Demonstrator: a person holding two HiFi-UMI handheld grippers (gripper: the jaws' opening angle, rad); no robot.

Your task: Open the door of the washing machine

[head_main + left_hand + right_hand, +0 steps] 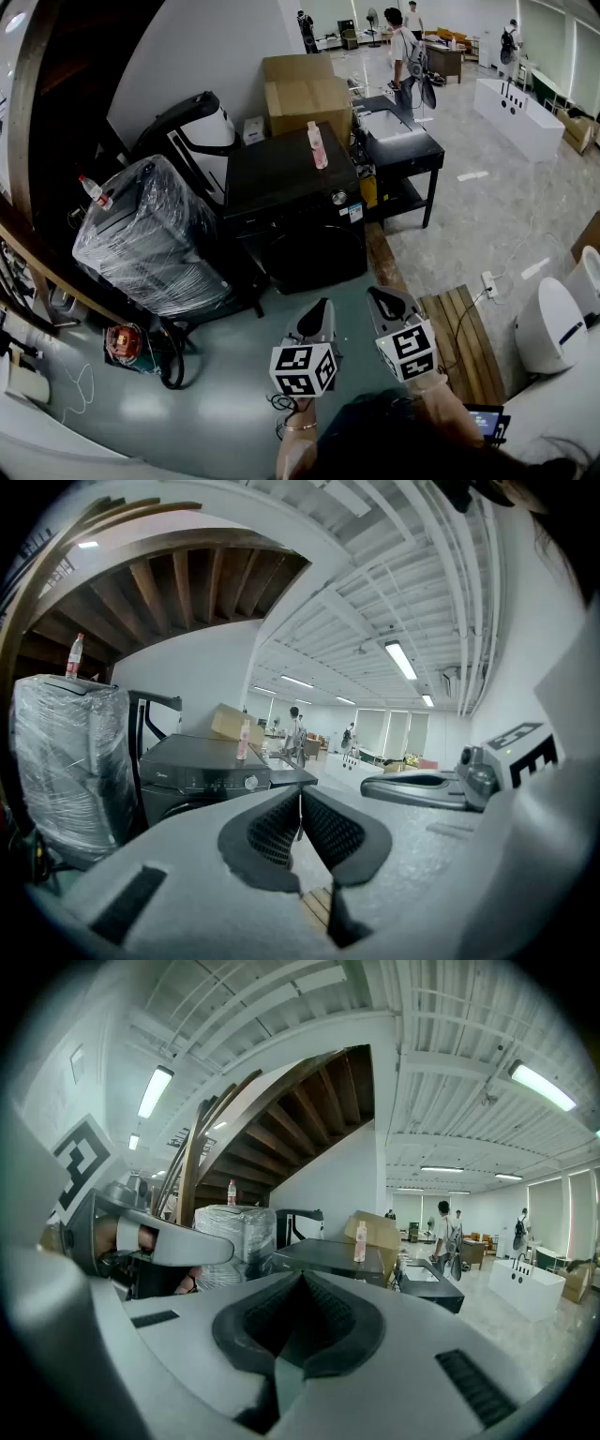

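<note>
The black front-loading washing machine [295, 202] stands ahead of me with its door [309, 251] closed and a pink bottle [317, 145] on its top. It also shows in the left gripper view as the washing machine [202, 780] and in the right gripper view as the washing machine [323, 1255]. My left gripper [323, 306] and right gripper [375, 292] hover side by side over the floor, a short way in front of the machine and touching nothing. The left gripper [299, 797] is shut and empty. The right gripper [302, 1281] is shut and empty as well.
A plastic-wrapped appliance [150, 234] stands left of the machine under a wooden staircase. A cardboard box [305, 94] sits behind it, a black table [422, 155] to its right. Wooden boards [464, 337] and a white toilet [553, 323] lie at right. People [405, 56] stand far back.
</note>
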